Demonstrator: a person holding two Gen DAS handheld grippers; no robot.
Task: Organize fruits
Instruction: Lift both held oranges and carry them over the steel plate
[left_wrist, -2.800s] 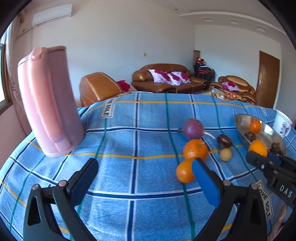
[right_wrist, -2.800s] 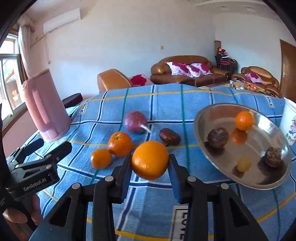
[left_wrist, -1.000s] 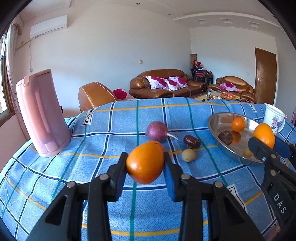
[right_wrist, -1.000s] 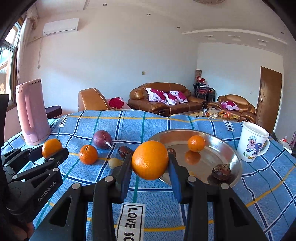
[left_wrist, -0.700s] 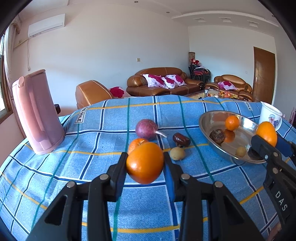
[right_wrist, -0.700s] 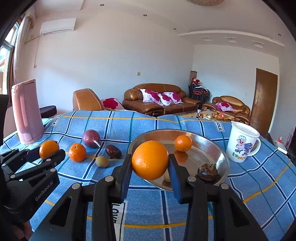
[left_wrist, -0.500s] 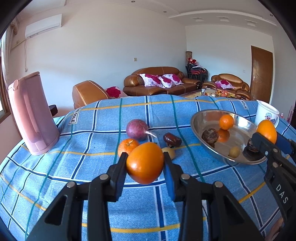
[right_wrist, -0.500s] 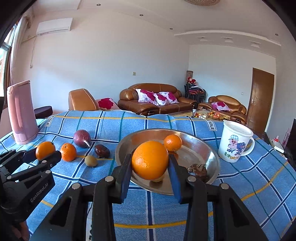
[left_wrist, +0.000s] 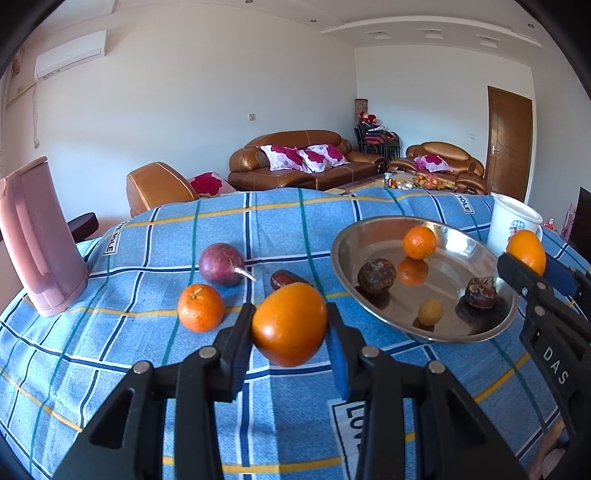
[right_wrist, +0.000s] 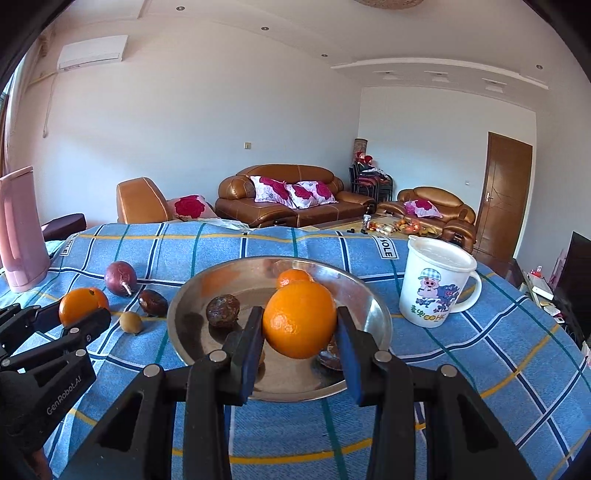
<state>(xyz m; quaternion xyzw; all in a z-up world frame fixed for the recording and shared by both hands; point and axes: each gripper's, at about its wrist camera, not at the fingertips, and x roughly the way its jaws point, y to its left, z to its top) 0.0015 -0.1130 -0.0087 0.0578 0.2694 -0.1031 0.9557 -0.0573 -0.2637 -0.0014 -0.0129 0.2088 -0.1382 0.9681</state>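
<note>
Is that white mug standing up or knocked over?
Upright: the white mug stands on the blue checked cloth, rim up, beside the metal plate.

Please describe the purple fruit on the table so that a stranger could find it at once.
Start at the metal plate on the blue checked tablecloth and look left, past the dark brown fruit. The purple fruit lies behind a loose tangerine; it alone is purple, with a pale stalk.

We see the left gripper (left_wrist: 290, 345) up close — black plastic fingers with triangular cut-outs, silver screws at the joints, and blue pads (left_wrist: 340, 363) on the inner faces. The right gripper (right_wrist: 300, 349) is built the same way. From its camera, white "GenRobot.AI" lettering shows on the left one's side — "DAS" on the right one's.
</note>
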